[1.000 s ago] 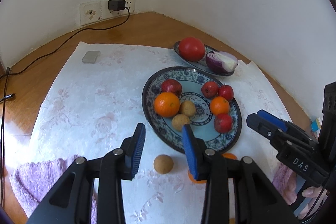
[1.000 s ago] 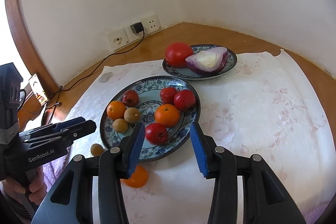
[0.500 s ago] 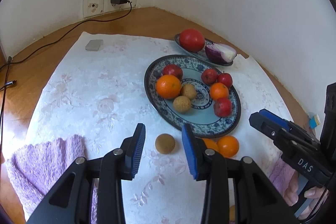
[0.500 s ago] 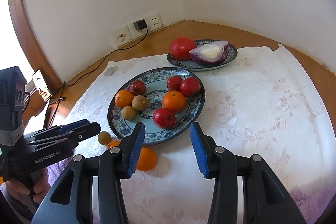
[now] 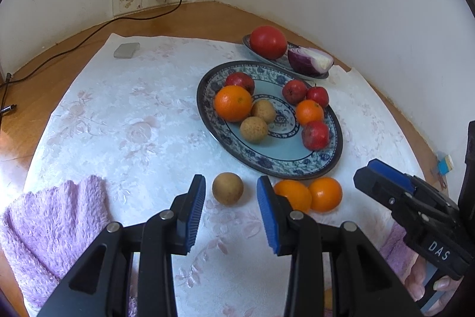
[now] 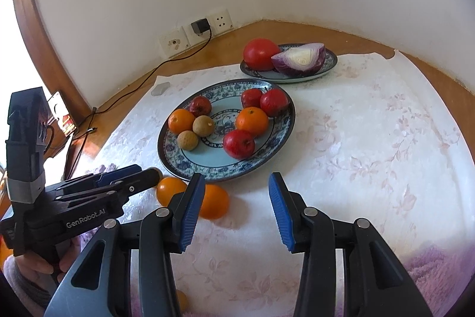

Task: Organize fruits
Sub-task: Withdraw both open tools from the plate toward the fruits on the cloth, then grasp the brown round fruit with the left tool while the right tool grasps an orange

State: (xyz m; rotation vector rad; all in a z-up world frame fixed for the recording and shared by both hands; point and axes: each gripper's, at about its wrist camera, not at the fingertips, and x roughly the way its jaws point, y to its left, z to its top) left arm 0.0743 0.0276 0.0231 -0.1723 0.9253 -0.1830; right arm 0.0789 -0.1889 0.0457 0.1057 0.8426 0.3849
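The left tongs (image 5: 228, 195) stand apart with nothing clamped; a small round brown fruit (image 5: 227, 188) lies on the white floral cloth (image 5: 124, 121) between and just past their blue pads, touching neither. Just right of it two loose oranges (image 5: 325, 194) lie side by side on the cloth, touching each other; the nearer one is partly covered by the left tongs' right finger. Behind them sits the large oval blue-patterned plate (image 5: 297, 165), holding two oranges, two brown fruits and four small red fruits. The right tongs (image 6: 236, 199) are also apart and empty, over bare cloth in front of that plate's rim (image 6: 219, 173); their left finger cuts across one loose orange in the right wrist view, and the left tongs' dark body hides the brown fruit there altogether. A smaller blue-rimmed plate (image 6: 329, 61) near the white wall carries a red tomato (image 6: 261, 54) and a halved purple onion (image 6: 298, 58). A fuzzy lilac towel (image 5: 50, 225) is cut off at the picture's edge, and a bit of something orange (image 6: 181, 300) shows beneath the right tongs, too hidden to identify. The wooden worktop (image 5: 207, 17) shows only around the cloth. Fingers of the hand (image 5: 427, 281) holding the right tongs peek from under its frame.
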